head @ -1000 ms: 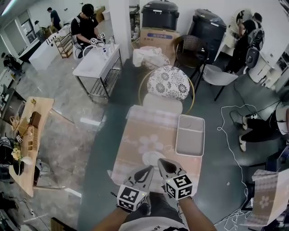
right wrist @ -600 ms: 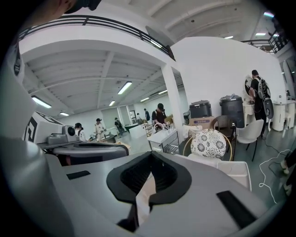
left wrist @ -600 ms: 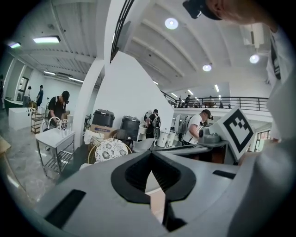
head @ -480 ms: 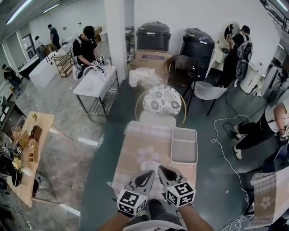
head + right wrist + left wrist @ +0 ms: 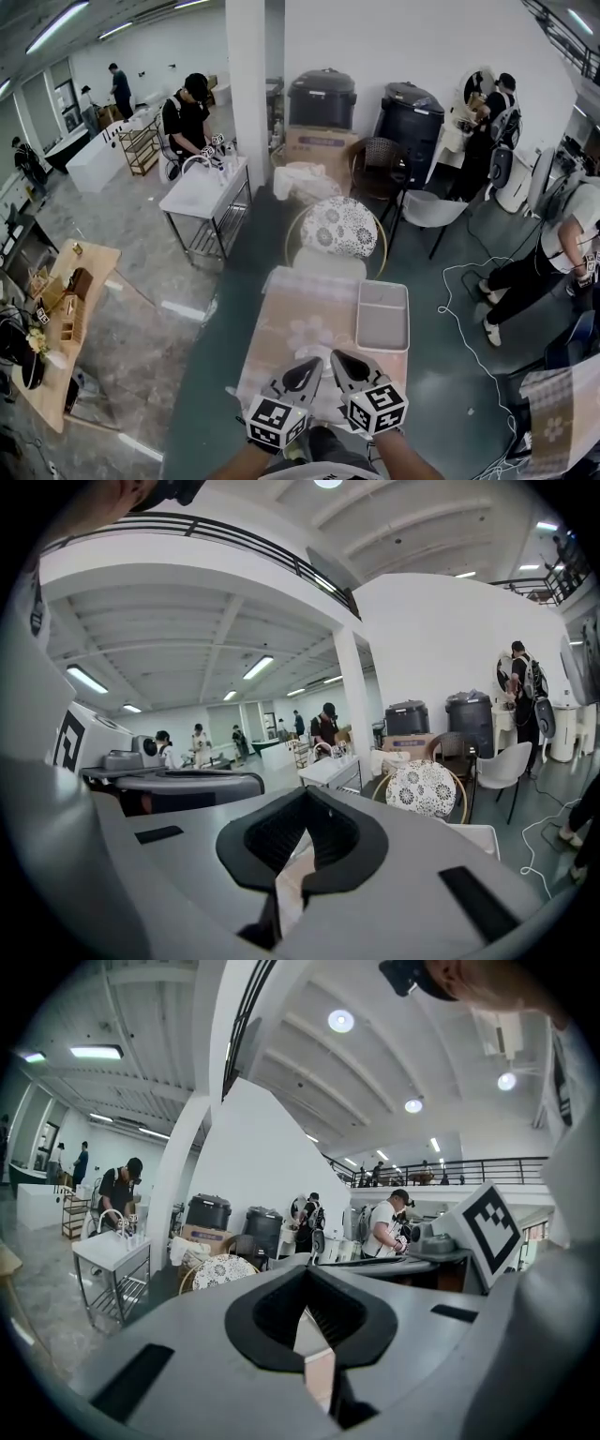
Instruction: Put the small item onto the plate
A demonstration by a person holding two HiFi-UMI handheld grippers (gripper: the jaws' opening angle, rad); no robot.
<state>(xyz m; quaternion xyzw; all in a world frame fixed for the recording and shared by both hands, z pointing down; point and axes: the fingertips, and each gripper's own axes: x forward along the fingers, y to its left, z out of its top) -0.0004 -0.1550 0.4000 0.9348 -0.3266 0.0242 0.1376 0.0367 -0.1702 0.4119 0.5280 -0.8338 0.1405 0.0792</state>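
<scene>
A table with a pink flowered cloth (image 5: pixel 305 314) stands in front of me. On its near end lies a white plate (image 5: pixel 317 357), partly hidden behind my grippers. No small item shows in any view. My left gripper (image 5: pixel 309 367) and right gripper (image 5: pixel 339 360) hang side by side above the table's near edge, pointing away from me. Both are shut with nothing between the jaws. In the left gripper view the left gripper (image 5: pixel 306 1281) points across the room, almost level. The right gripper (image 5: pixel 307 801) does the same in the right gripper view.
A grey two-part tray (image 5: pixel 382 317) lies on the table's right side. Beyond the table stands a round flowered chair (image 5: pixel 339 227), then a white chair (image 5: pixel 431 208). A metal sink table (image 5: pixel 202 190) is at far left, where a person works. A cable (image 5: pixel 459 281) lies on the floor.
Both grippers have risen together off the table's near end, still shut and side by side. The head view has tipped up, so the table looks smaller and farther.
</scene>
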